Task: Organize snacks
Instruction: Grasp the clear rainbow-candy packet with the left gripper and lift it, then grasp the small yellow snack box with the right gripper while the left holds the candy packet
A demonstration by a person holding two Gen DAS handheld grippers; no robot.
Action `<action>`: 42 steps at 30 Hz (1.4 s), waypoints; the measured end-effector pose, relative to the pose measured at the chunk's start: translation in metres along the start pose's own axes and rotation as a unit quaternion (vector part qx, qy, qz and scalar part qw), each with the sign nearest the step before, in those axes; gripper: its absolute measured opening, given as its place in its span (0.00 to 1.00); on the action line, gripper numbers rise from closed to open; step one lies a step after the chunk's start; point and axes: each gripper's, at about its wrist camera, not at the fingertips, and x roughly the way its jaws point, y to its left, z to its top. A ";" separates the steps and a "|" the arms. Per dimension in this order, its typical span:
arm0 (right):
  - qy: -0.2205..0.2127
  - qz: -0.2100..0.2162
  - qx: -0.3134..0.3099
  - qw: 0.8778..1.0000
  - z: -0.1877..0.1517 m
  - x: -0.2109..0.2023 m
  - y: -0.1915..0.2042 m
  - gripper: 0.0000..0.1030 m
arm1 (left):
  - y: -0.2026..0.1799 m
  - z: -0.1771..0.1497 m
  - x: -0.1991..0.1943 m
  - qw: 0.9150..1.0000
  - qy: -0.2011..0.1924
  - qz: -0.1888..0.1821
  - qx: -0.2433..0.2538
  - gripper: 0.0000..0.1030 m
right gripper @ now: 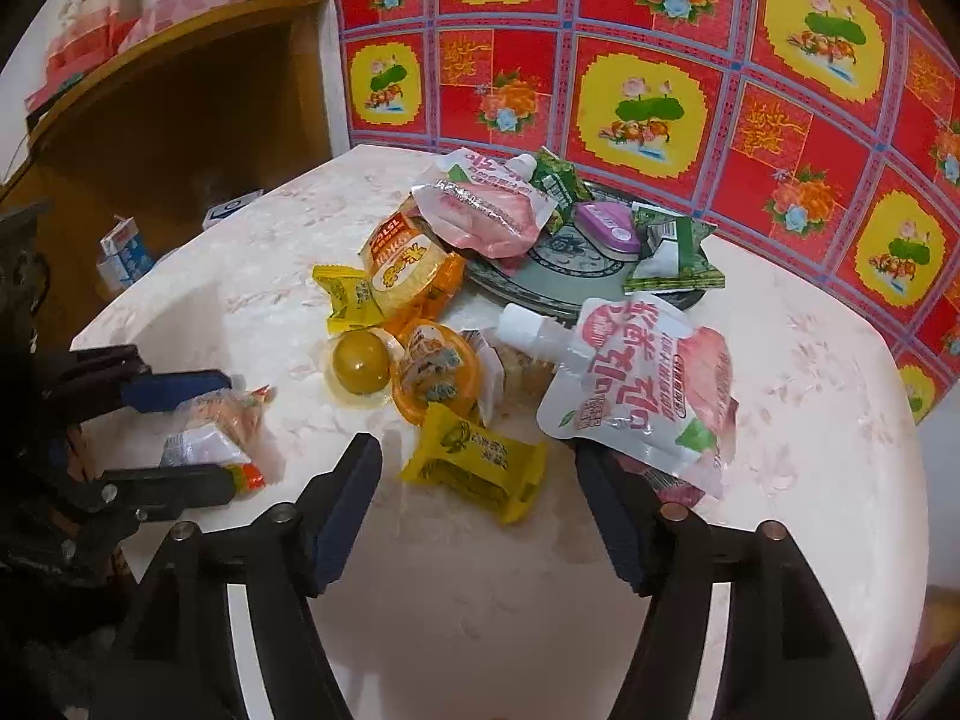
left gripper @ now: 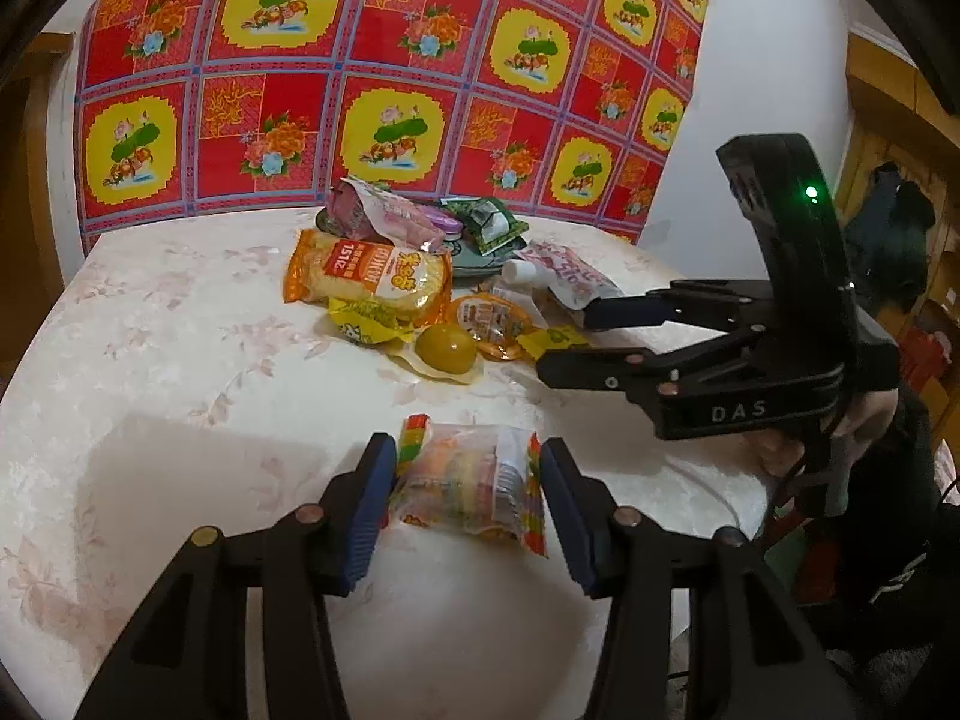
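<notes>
My left gripper (left gripper: pixel 468 456) is open, its jaws on either side of a clear snack packet with a rainbow edge (left gripper: pixel 471 489) that lies on the table; it also shows in the right wrist view (right gripper: pixel 210 426). My right gripper (right gripper: pixel 477 462) is open and empty, just before a yellow wrapped snack (right gripper: pixel 474 462) and a white-pink spout pouch (right gripper: pixel 648 384). A snack pile sits mid-table: an orange cracker pack (left gripper: pixel 372 276), a round yellow jelly (left gripper: pixel 445 349), an orange jelly cup (left gripper: pixel 493 318). The right gripper (left gripper: pixel 564 336) also shows in the left wrist view.
A patterned plate (right gripper: pixel 576 282) at the back holds a pink pouch (right gripper: pixel 486 210), a purple case (right gripper: pixel 607 228) and green packets (right gripper: pixel 672 252). A red floral cloth (left gripper: pixel 390 72) hangs behind the round table (left gripper: pixel 180 330). A wooden shelf (right gripper: pixel 180 96) stands at the left.
</notes>
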 end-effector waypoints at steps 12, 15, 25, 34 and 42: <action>-0.022 -0.020 0.014 0.999 -0.016 -0.013 0.001 0.27 | -0.001 -0.002 -0.001 1.000 -0.007 0.001 0.001 0.50; -0.039 -0.010 0.009 0.999 -0.029 -0.031 0.009 0.26 | -0.002 -0.001 -0.001 1.000 -0.008 0.006 0.003 0.50; -0.049 -0.027 0.020 0.998 -0.051 -0.032 0.011 0.54 | -0.006 -0.004 -0.001 1.000 -0.015 0.021 0.014 0.50; -0.064 -0.037 0.050 0.996 -0.052 -0.033 0.010 0.31 | -0.006 -0.003 -0.001 1.000 -0.019 0.021 0.007 0.48; -0.092 -0.023 0.031 0.995 -0.051 -0.049 0.018 0.27 | 0.010 0.006 -0.013 0.998 -0.043 0.013 -0.055 0.38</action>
